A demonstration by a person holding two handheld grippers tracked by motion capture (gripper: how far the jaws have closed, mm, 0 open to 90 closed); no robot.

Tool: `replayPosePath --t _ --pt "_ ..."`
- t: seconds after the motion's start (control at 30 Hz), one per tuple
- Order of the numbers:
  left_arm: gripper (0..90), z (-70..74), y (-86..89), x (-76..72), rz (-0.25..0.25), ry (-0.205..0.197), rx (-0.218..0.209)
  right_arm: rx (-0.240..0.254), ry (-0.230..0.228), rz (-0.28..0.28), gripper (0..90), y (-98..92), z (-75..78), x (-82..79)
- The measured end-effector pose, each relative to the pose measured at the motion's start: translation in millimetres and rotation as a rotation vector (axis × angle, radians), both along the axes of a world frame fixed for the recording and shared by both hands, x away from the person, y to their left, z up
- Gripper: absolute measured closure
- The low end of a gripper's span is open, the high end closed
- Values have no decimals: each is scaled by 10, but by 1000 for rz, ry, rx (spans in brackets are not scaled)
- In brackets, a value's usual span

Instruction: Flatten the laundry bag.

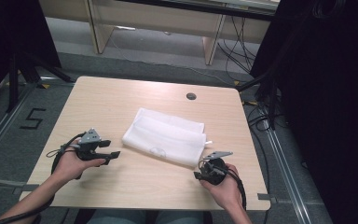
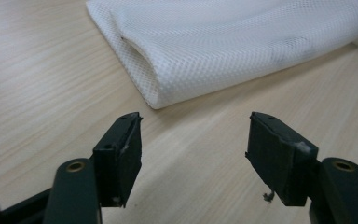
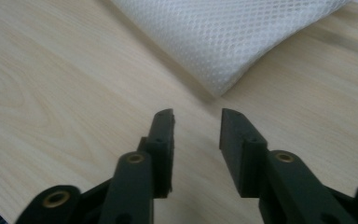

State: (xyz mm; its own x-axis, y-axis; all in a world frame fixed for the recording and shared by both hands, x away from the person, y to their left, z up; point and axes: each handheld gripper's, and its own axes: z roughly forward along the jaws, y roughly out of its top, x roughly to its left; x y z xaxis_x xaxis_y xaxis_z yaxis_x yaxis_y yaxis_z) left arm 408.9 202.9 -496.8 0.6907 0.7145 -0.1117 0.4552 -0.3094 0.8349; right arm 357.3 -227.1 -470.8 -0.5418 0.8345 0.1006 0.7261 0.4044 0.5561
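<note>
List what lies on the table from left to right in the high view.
Left tongs → folded white mesh cloth → right tongs, all over the light wooden table.

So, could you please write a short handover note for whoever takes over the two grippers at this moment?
Left gripper: open, nothing between the jaws, just short of the near left corner of the folded white mesh cloth.
Right gripper: open, empty, aimed at the cloth's near right corner.
The cloth lies folded in the middle of the wooden table; neither gripper touches it.
Done: both grippers are lined up at the cloth's corners.
Left: probably gripping the corners and handling the cloth.
</note>
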Motion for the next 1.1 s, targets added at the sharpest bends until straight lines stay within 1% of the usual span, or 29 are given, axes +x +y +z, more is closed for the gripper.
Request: replayPosePath --t 0.03,0.07,0.1,0.13,0.17,0.2,0.23,0.27,0.3,0.33,0.37,0.4,0.43,0.47,0.57,0.6,0.63,0.67,0.7,0.73,0.77,0.8,0.83,0.93,0.97,1.0,1.03,1.07,1.1 --pt "369 -1 -2 12 0 -1 -4 15 -18 -9 710 -3 -10 9" --pt "380 -1 -2 12 0 -1 -4 1 -14 -5 739 -23 14 17" --pt "380 3 -9 16 9 0 -6 1 -14 -5 739 -23 14 17" --pt "394 3 -16 17 14 -2 -12 -1 -17 -8 769 -37 22 23" --pt "411 3 -20 17 15 -2 -16 -3 -31 -12 791 -54 13 34" --pt "428 -2 -27 20 11 -2 -27 -19 -18 -16 815 -81 27 46" --pt "446 1 -32 23 7 -1 -23 -15 -27 -29 836 -103 17 57" --pt "468 3 -41 28 4 -6 -24 -26 -23 -34 858 -134 23 73" --pt "487 5 -48 36 6 -11 -24 -25 -41 -56 872 -151 11 93" --pt "519 -13 -68 66 5 -1 -38 -33 -54 -79 897 -200 30 150" --pt "526 -13 -68 66 5 -1 -38 -45 -37 -93 900 -219 83 176" --pt "526 -16 -74 79 2 8 -31 -45 -37 -93 900 -219 83 176" --pt "526 -9 -82 98 8 6 -34 -64 -80 -113 900 -249 137 251" --pt "521 32 -93 150 21 -1 -52 -60 -80 -126 900 -247 156 280" --pt "505 80 -118 205 30 -1 -64 -59 -80 -139 900 -225 173 329" --pt "494 103 -139 243 29 -5 -64 -76 -78 -132 900 -211 180 356" --pt "471 120 -172 291 30 -1 -62 -77 -73 -136 900 -176 167 416" --pt "466 120 -172 291 30 -1 -62 -77 -73 -136 900 -176 167 416" --pt "466 126 -190 313 40 6 -55 -78 -46 -148 900 -151 163 439" --pt "460 116 -208 342 46 7 -61 -86 -49 -142 900 -142 144 473" --pt "455 111 -219 369 46 21 -58 -86 -38 -143 900 -131 128 503" --pt "450 79 -249 419 44 43 -61 -117 -31 -128 900 -127 95 564" --pt "456 79 -249 419 44 43 -61 -117 -31 -128 900 -127 95 564" --pt "472 24 -288 475 28 73 -31 -118 -8 -136 900 -102 64 640" --pt "486 1 -307 485 21 88 -31 -120 5 -146 900 -64 45 686" --pt "486 -12 -316 491 7 96 -20 -120 5 -146 900 -64 45 686" --pt "504 -19 -311 497 -14 94 9 -137 19 -135 900 -51 41 709" --pt "519 -26 -322 486 -12 94 18 -130 17 -145 900 -20 23 734" --pt "553 -30 -333 471 -15 93 16 -160 26 -131 900 14 14 778"
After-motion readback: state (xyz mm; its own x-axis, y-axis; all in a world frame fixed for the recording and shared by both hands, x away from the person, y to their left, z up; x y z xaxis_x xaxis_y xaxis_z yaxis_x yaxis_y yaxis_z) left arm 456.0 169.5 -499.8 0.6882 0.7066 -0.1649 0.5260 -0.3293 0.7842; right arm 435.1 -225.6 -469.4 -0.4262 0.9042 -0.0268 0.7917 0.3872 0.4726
